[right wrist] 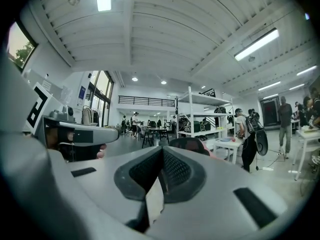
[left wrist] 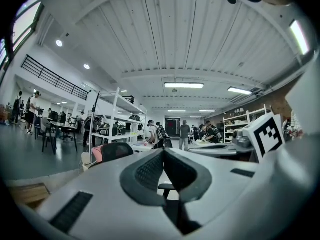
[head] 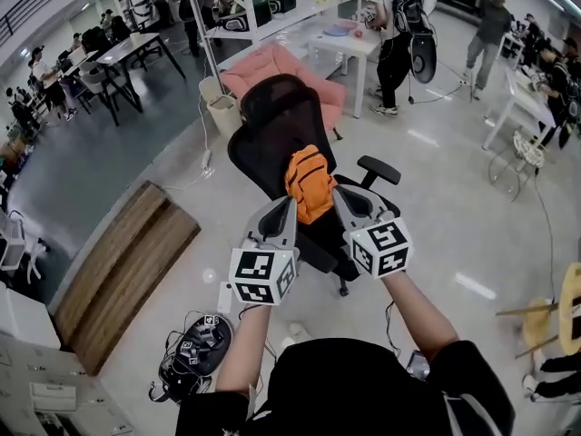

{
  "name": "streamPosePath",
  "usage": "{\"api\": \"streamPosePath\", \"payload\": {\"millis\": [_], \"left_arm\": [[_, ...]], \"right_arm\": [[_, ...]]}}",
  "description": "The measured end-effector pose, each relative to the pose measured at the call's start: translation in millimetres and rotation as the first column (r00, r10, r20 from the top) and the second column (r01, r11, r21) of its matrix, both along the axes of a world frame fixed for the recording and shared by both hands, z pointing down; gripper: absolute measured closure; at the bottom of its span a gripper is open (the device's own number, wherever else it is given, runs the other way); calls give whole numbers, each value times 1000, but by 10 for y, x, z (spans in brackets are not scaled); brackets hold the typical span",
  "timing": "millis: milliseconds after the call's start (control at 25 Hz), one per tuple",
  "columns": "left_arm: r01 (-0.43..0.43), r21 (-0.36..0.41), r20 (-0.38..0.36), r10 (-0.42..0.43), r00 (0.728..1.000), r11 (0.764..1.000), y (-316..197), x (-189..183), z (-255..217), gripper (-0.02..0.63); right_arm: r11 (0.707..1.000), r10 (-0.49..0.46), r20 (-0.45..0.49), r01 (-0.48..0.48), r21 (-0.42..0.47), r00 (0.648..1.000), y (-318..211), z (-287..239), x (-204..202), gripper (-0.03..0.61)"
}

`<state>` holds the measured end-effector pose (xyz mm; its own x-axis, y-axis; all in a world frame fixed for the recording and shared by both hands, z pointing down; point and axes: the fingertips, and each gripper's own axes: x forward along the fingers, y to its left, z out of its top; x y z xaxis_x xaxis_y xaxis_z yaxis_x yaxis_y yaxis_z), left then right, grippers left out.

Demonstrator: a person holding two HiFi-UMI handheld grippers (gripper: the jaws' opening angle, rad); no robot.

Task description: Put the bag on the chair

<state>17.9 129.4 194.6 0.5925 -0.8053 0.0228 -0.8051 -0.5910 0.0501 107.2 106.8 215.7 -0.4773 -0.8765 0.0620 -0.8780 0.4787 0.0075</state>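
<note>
Jaws together, left gripper (head: 287, 209), right gripper (head: 339, 196); crumpled orange bag (head: 309, 182) perhaps on mesh chair (head: 272, 121)

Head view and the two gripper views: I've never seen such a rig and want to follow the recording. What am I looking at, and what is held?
No robot: a person holds a hand tool in each hand, the left gripper and the right gripper. The top-down picture comes from a camera on the person's head. The other two come from cameras riding on each tool, looking along its fingers. An orange bag shows between the tools, over a black office chair. Both pairs of fingers are closed, but the bag is out of sight in those two views, so I cannot tell whether they pinch it.
</note>
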Motion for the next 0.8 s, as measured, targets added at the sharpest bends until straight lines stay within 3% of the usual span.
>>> {"api": "streamPosePath", "payload": {"millis": [480,800], "left_arm": [[50,6,8,-50,999,999,769,261,46,603],[72,-3,6,-72,997,997,968,349,66,603]], "right_arm": [[999,-48,8,47,16,999,704,23,226,577],[998,-65,21,65,17,998,910,-27,334,577]]}}
